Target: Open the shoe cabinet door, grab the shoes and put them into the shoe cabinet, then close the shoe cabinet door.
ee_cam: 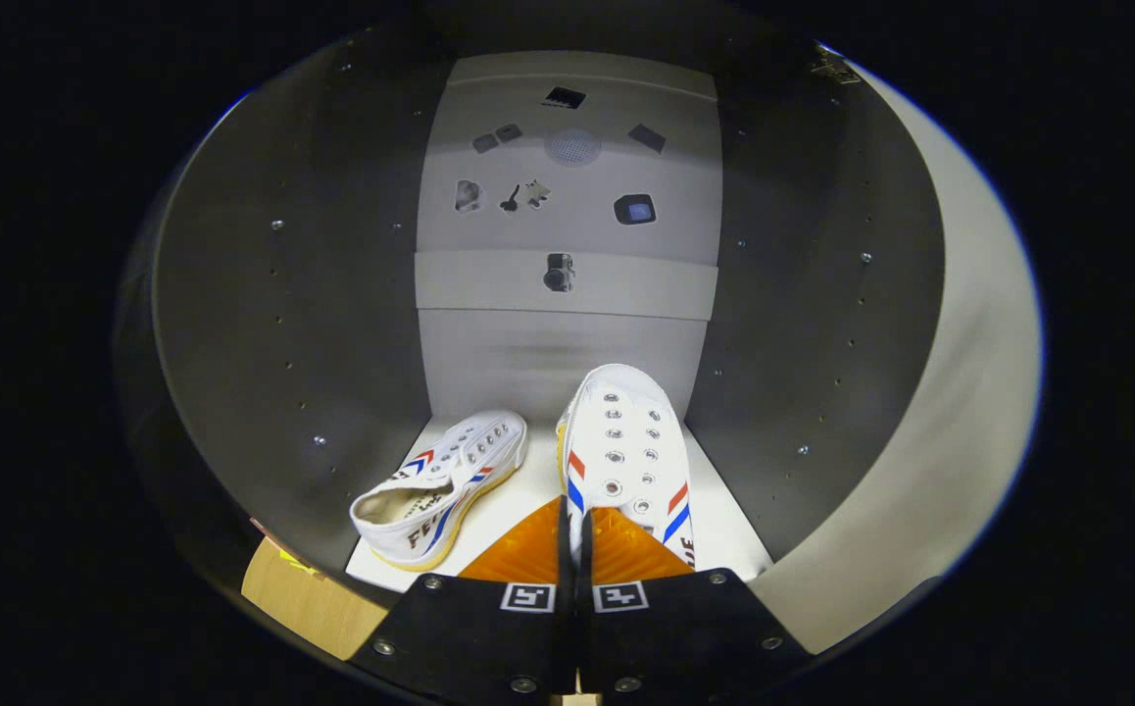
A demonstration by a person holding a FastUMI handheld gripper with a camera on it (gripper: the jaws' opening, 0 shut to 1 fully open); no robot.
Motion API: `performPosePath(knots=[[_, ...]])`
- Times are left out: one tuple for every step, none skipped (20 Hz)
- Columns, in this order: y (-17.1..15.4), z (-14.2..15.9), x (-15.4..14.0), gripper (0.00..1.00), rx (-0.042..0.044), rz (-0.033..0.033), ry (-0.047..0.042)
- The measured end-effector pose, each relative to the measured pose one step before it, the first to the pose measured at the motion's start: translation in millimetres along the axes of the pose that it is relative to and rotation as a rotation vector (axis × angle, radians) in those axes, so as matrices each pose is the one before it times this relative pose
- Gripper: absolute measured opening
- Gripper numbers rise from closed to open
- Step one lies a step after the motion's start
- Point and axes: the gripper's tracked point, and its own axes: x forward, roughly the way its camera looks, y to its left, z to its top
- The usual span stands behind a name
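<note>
The gripper (575, 549) reaches into the open cabinet (332, 294). Its fingers (528, 554) are pinched nearly together on the collar of the right shoe (626, 451), a thin strip of the white canvas caught between them. That shoe points away from the fingers toward the back wall. I can't tell whether its sole is already down on the shelf (724, 529) or hanging just above it.

The left shoe (440, 485) already lies on the shelf just ahead and to the left of the fingers. It is rolled onto its side, opening toward the gripper, close beside the held shoe but apparently not touching.

Judged stage: the second shoe is being placed; the door is still to be closed.

Risks:
- The grip is only on a thin edge of soft canvas, so the shoe could swing or slip out if it is moved fast.
- If released while tilted, it may tip over like the left one.
- Pushing it sideways could knock the left shoe.
- Pulling the fingers back before they spread could drag the shoe out toward the shelf's front edge, where it would block the door.

Farther in, the side walls (803, 294) are dark with rows of small holes and screws. The pale back wall (567, 343) carries several small dark stickers. The open door (960, 412) stands to the right, clear of the fingers. A bit of wooden board (303, 598) shows below the shelf at the left.
</note>
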Motion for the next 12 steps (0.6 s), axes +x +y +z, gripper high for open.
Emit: performPosePath(knots=[[-1.09, 0.95, 7.34, 0.00, -0.00176, -0.00645, 0.00737], [-0.60, 0.55, 6.55, 0.00, -0.00103, -0.00395, 0.00714], [-0.04, -0.56, 7.03, 0.00, -0.00070, -0.00298, 0.01297], [0.73, -1.67, 5.71, 0.00, -0.00105, -0.00140, 0.01374], [0.36, -1.88, 7.24, 0.00, 0.00438, -0.00351, 0.00970], [2.39, -2.82, 6.59, 0.00, 0.00214, -0.00139, 0.01302], [0.40, -3.29, 6.71, 0.00, 0.00096, -0.00504, 0.00991], [2.15, -3.58, 5.81, 0.00, 0.00907, -0.00589, 0.01521], [0.41, -5.55, 4.15, 0.00, 0.01450, -0.01459, 0.02036], [0.67, -4.30, 2.99, 0.01, 0.01230, -0.01154, 0.01365], [-0.36, -2.89, 2.46, 0.03, 0.01073, -0.01434, 0.00253], [2.55, -0.93, 0.74, 0.07, 0.00313, 0.00740, -0.00469]])
